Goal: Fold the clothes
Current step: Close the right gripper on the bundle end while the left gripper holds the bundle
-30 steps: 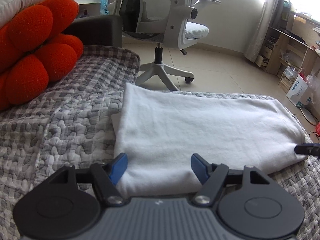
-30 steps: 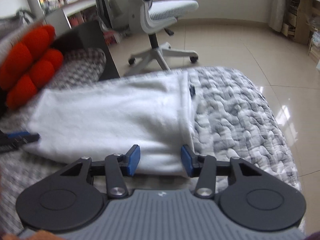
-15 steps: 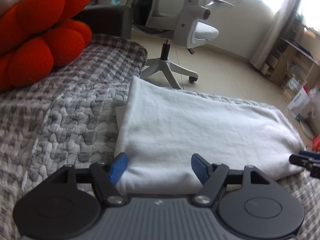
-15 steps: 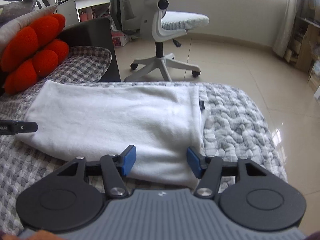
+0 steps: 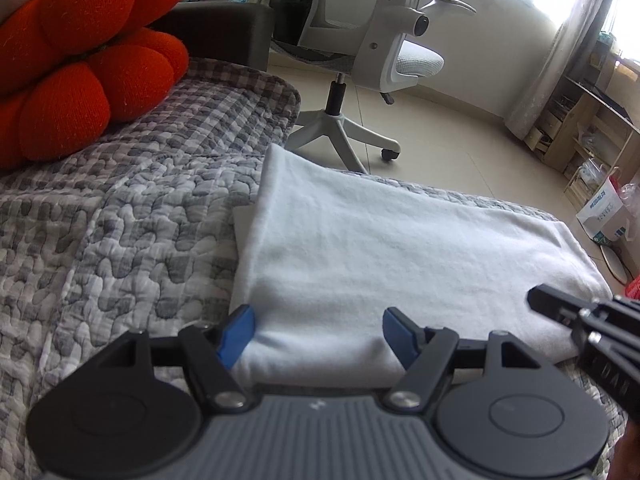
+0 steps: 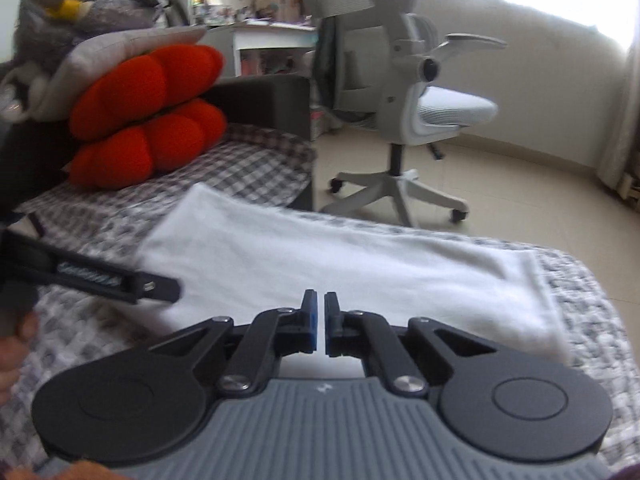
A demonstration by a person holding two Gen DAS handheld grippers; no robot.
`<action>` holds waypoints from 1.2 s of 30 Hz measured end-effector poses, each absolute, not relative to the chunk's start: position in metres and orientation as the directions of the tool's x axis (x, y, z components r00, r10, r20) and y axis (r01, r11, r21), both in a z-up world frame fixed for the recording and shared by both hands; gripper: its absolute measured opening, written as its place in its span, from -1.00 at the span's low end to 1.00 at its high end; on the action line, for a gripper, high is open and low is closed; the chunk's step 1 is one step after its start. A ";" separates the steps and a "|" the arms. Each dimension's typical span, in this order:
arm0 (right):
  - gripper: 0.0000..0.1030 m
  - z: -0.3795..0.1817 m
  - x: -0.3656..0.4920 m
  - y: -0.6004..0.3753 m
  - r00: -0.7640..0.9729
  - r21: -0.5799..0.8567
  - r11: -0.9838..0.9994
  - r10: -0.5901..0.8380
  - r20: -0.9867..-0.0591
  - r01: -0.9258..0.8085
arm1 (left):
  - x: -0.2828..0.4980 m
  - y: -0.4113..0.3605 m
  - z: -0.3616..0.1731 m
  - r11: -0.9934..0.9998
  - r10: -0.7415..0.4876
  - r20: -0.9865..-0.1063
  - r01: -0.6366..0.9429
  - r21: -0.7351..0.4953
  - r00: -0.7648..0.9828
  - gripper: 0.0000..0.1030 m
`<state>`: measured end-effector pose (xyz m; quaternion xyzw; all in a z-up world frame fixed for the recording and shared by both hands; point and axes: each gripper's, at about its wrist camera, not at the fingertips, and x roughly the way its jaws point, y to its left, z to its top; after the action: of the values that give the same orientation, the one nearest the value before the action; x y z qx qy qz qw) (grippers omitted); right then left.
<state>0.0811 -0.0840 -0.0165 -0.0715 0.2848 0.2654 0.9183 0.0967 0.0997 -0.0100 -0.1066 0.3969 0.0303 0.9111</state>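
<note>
Right gripper (image 6: 319, 326): jaws, spread wide half a second ago, now drawn together, nothing visibly pinched; it has slid leftward along the near edge of the folded white cloth (image 5: 400, 264). Left gripper (image 5: 316, 334): unmoved, jaws wide, straddling the cloth's near-left corner without gripping. Cloth lies flat on the quilted bed (image 5: 120, 240), as before.

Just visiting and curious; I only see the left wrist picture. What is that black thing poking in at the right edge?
Observer: The right gripper; its own camera shows its jaws shut together over the white cloth.
Operator: Anything on top of that red cushion?
Observer: A grey pillow lies on the red cushion, with a bag above it.
Operator: Who holds my gripper?
Observer: A bare hand shows behind the left gripper.
</note>
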 end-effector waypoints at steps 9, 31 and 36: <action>-0.99 -0.031 0.087 -0.064 0.662 -0.017 0.866 0.368 -0.653 -0.499 | 0.099 0.100 -0.011 0.978 -0.036 -0.735 -0.129 -0.166 0.677 0.46; -1.00 -0.026 0.195 -0.046 0.615 0.138 0.907 0.374 -0.694 -0.397 | 0.100 0.113 -0.009 0.962 -0.113 -0.732 -0.109 -0.248 0.672 0.52; -1.00 -0.027 0.210 -0.038 0.626 0.110 0.914 0.351 -0.697 -0.390 | 0.102 0.118 -0.009 0.958 -0.135 -0.731 -0.099 -0.268 0.669 0.54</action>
<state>0.2099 -0.0377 -0.0272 -0.0257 0.3806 0.2056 0.9012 0.1017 0.1179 -0.0088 -0.1441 0.4067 -0.0100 0.9021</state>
